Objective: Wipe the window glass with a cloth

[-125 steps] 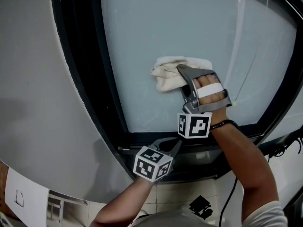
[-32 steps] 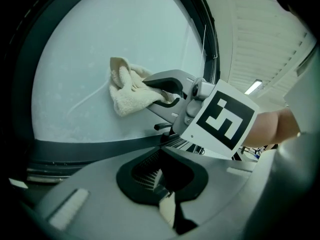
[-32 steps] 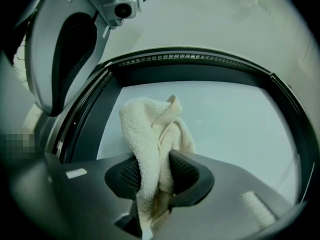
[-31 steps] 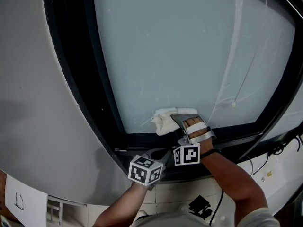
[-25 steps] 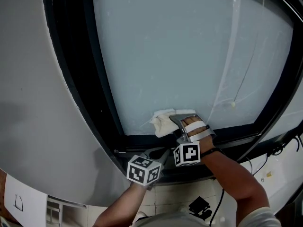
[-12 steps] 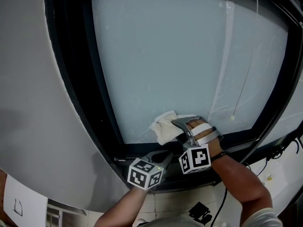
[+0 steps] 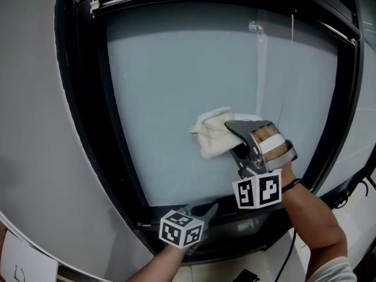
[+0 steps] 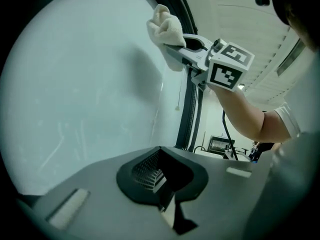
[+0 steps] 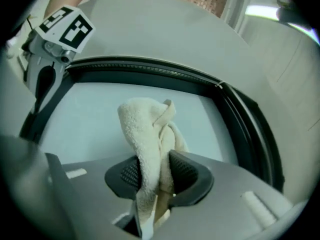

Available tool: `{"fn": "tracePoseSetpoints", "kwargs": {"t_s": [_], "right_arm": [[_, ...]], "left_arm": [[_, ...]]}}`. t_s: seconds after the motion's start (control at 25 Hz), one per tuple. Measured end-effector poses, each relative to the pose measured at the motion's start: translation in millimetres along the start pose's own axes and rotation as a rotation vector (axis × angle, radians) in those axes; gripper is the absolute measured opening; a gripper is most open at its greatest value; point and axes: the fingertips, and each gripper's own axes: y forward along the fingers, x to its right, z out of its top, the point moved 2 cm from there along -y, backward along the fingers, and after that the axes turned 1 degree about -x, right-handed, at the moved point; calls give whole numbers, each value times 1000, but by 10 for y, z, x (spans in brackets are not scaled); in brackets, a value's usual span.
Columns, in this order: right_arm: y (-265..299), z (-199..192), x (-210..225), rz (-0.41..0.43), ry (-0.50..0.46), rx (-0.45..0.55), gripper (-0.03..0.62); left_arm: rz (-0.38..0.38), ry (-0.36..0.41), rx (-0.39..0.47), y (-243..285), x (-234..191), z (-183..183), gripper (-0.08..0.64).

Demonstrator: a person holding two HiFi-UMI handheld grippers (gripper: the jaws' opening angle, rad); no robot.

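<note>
Right gripper (image 7: 232,138) jaws clamp the cloth (image 7: 212,135) against the window glass (image 7: 170,81) (left gripper (image 7: 207,212) jaws closed, empty).

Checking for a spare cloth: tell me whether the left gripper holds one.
No, the left gripper has its jaws together on nothing; the cloth sits in the right gripper.

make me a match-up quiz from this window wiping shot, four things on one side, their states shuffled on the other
1. cream terry cloth
2. left gripper
3. right gripper
4. pale frosted window glass

A. ringed by a black frame
B. shut on the cloth
C. shut, holding nothing
D. pinched between two jaws

Pairs: 1-D, 2-C, 3-B, 4-A
</note>
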Motion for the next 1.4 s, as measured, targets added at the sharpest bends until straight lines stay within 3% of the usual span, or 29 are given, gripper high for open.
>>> {"fn": "tracePoseSetpoints", "kwargs": {"t_s": [0.24, 0.52, 0.76, 1.0, 1.4], "right_arm": [[340, -269, 846, -186, -117, -68, 117], [606, -457, 1578, -341, -207, -108, 117], [840, -551, 1684, -322, -257, -141, 117], [893, -586, 1638, -290, -256, -140, 115], [889, -603, 1507, -320, -227, -110, 112]], "left_arm": [[-23, 70, 23, 126, 161, 372, 15], [-20, 87, 16, 158, 205, 361, 16], [-17, 85, 14, 174, 176, 331, 17], [-1, 76, 15, 194, 114, 280, 17], [-4, 61, 0, 334, 110, 181, 17]]}}
